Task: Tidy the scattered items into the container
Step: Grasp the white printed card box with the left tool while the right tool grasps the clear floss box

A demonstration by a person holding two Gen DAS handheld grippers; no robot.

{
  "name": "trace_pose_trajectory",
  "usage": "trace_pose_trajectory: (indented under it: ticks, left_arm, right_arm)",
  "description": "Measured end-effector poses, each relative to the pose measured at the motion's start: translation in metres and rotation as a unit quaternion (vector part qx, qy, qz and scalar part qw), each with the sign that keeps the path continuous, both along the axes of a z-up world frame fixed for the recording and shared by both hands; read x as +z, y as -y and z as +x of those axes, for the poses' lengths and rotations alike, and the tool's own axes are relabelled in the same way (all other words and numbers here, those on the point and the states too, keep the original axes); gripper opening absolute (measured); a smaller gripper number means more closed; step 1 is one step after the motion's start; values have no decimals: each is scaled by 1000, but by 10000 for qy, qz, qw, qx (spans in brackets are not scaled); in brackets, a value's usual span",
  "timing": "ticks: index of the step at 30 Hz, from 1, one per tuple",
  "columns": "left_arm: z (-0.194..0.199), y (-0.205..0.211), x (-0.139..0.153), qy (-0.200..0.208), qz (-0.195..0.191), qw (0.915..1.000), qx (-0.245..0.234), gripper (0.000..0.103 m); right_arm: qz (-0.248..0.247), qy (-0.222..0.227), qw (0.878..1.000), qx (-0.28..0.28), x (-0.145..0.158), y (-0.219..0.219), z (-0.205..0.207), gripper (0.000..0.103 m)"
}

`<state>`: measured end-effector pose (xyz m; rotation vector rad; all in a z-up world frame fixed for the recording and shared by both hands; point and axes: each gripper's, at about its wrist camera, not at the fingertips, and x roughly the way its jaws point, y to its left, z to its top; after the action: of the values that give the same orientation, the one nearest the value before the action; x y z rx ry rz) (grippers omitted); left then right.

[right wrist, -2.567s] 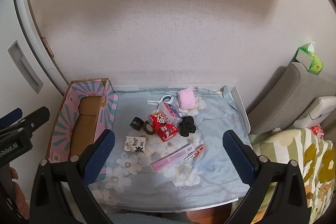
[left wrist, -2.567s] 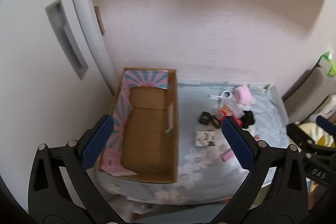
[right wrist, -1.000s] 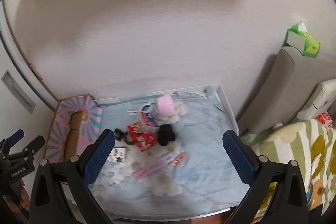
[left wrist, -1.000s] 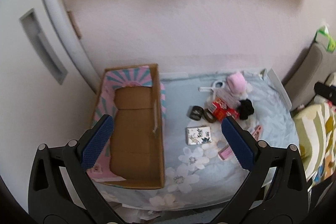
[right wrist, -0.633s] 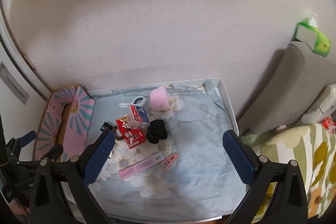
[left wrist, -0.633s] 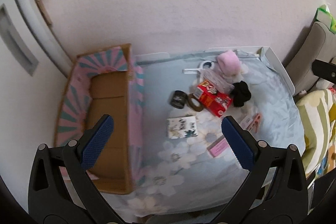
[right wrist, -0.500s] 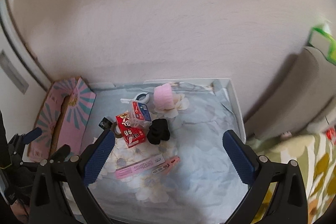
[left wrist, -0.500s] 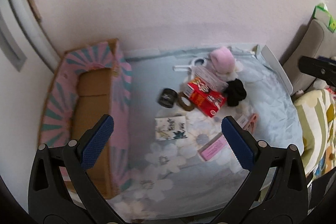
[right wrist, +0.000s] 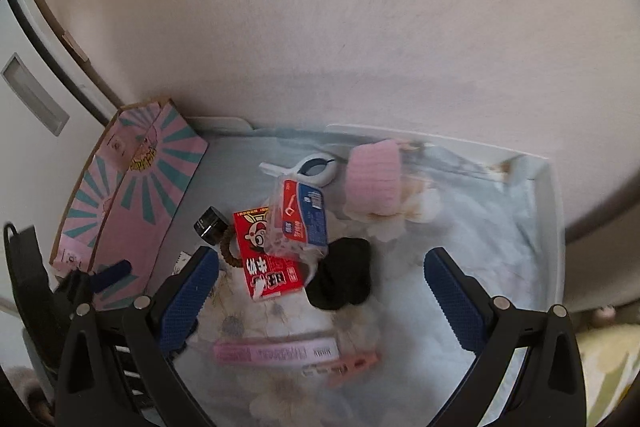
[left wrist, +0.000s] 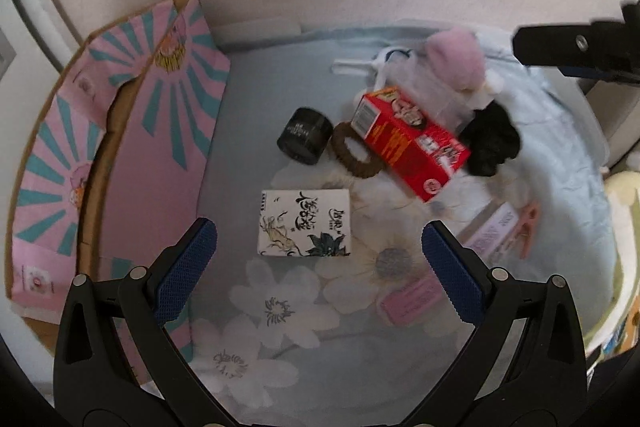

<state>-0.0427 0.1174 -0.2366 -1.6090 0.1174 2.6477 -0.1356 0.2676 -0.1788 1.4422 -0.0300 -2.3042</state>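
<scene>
- Left wrist view: left gripper (left wrist: 316,259) has come down from above the box (left wrist: 120,163) and now hangs over the printed pack (left wrist: 305,223), jaws spread wide and empty. Box stands at the left edge of the tray (left wrist: 592,131); I judge the pack is the first pick.
- Right wrist view: right gripper (right wrist: 320,291) has also dropped closer, spread and empty, over the black scrunchie (right wrist: 340,275) and red carton (right wrist: 266,259). All items lie outside the box.
</scene>
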Motion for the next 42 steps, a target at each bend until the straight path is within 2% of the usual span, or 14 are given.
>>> trace_pose_trajectory:
  ticks: [7,18,23,25,35,36,37,39,41,42]
  left_arm:
    - [-7,4,-18,146,-16,9991,403,102]
    - [-14,5,-33,175,7,9980,610,102]
    - [-15,9,-37,227,112,9972,705,102]
    - [-13,8,-36,229,129,9971,719,102]
    - [-13,16,-43,375,433,9955,756,101]
    - [-13,17,-43,382,476,9954,745,100]
    - [-12,17,-43,384,533,9952,719,93]
    - [-11,16,-42,383,551,9956,659,86]
    - [-11,15,-39,348,448,9966,599,66]
    - [-11,14,-37,348,403,9970,554,62]
  right_arm:
    - [-169,246,9986,439,-25,16,-30,102]
    - [-190,456,9944,939,-58,34,-45,102]
    - [-388,623,9913,1088,-72,35,-53,85]
    - [-404,697,9901,1152,-78,35,-56,74]
    - [-825,856,9852,1233,-82,32,-58,64]
    - [-848,855,9851,1229,-81,33,-57,62]
    - [-865,838,9853,1210,-81,34,-57,60]
    - [-886,833,9856,1179,-81,34,-56,59]
    - [-880,803,9859,1172,-80,34,-55,59]
    - [-862,773,9864,1165,-79,35,-54,59]
